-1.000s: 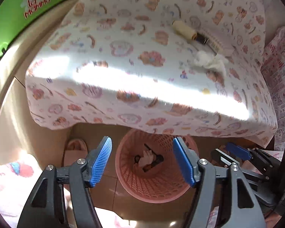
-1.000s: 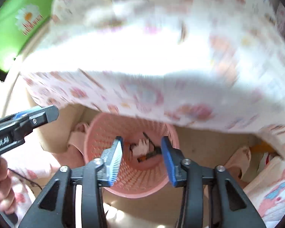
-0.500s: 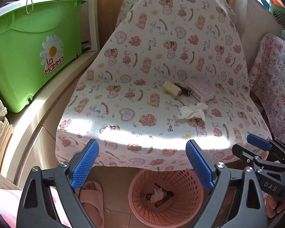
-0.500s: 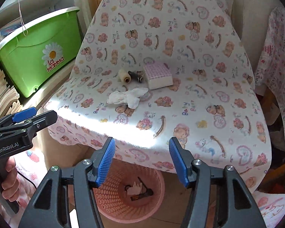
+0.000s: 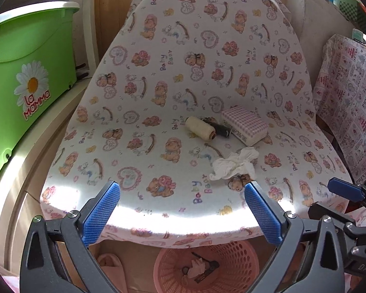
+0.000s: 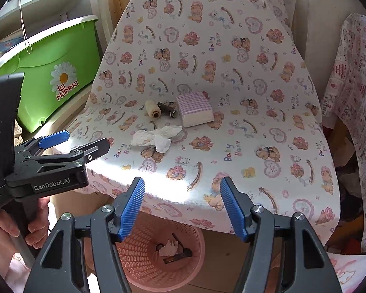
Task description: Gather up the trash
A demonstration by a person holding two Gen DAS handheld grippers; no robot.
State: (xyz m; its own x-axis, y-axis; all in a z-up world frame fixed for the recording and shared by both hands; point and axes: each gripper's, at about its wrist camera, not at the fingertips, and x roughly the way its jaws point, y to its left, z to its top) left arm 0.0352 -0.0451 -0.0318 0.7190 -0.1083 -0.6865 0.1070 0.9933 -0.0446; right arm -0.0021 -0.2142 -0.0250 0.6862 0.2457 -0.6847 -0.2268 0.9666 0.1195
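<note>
A crumpled white tissue [image 5: 234,166] [image 6: 156,135] lies on the chair's bear-print cloth [image 5: 158,112] [image 6: 231,122]. Behind it are a cream thread spool [image 5: 200,129] [image 6: 152,108], a dark spool [image 5: 220,130] [image 6: 168,109] and a checked tissue pack [image 5: 244,128] [image 6: 195,108]. Under the seat's front edge stands a pink basket [image 5: 239,263] [image 6: 134,256] with scraps in it. My left gripper [image 5: 181,185] [image 6: 85,139] hovers before the seat edge, its jaws opening and empty. My right gripper [image 6: 183,180] [image 5: 324,195] hangs above the basket, jaws also opening, with nothing between them.
A green lidded bin [image 5: 24,85] [image 6: 53,73] sits on a ledge to the left. A pink slipper [image 5: 109,263] lies on the floor beside the basket. Patterned fabric [image 5: 349,97] [image 6: 353,97] hangs at the right. A hand [image 6: 36,222] grips the left gripper's handle.
Both grippers rose from just over the basket and tilted up, so the chair seat fills the views. Both pairs of jaws spread wider.
</note>
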